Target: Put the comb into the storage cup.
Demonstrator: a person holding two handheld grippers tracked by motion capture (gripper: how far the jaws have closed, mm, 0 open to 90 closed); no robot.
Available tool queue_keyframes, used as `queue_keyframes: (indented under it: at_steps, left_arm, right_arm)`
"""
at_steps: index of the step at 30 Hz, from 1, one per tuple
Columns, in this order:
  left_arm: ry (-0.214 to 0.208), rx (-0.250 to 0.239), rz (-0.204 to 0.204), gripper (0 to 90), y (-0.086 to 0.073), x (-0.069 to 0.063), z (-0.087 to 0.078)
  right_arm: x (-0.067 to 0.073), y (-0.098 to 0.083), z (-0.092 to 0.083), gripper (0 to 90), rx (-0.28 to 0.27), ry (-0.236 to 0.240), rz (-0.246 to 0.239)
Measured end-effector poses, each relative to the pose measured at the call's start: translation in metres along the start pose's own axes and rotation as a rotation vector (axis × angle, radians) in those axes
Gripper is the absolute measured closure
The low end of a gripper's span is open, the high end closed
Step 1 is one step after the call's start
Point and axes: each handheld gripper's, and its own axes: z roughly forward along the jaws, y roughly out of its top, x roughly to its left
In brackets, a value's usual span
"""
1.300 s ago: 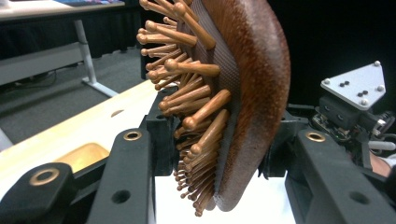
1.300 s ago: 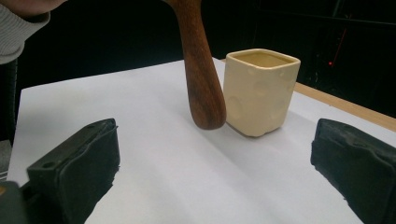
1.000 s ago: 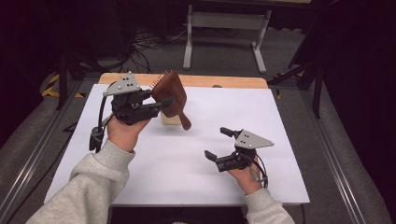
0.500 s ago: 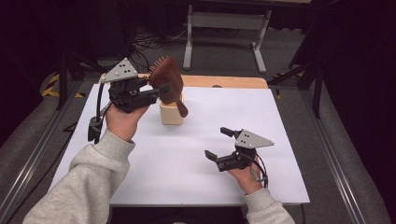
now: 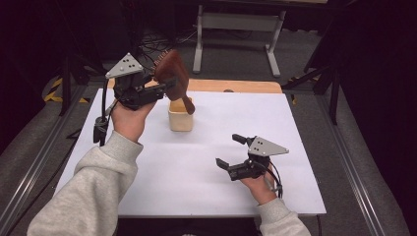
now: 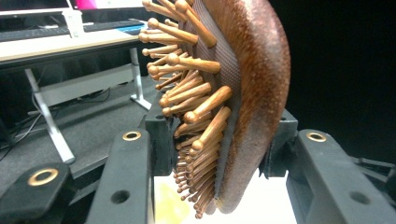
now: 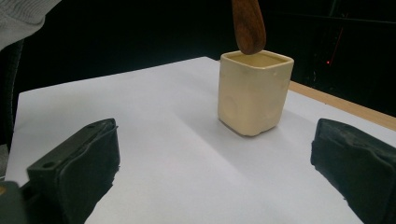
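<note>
Fingers (image 6: 161, 140) of left gripper (image 5: 147, 93) clamp hairbrush (image 5: 172, 73) head; handle slants down-right, tip just over cup (image 5: 180, 115). Right gripper (image 5: 236, 153) released, near-right.

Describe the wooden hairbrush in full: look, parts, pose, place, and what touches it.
The wooden hairbrush has a reddish-brown paddle head, round-tipped wooden pins on a dark cushion, and a tapered handle. The left gripper is shut on its head, holding it in the air, handle tilted down, its tip at the mouth of the cream square cup.
</note>
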Motion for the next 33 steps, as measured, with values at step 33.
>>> queue_keyframes:
  at_steps: [33]
  left_arm:
    - [0.160,0.012,-0.050,56.9,-0.009,0.031,0.026]
  right_arm:
    - [-0.001,-0.001,0.000,1.8,0.005,0.005,0.003]
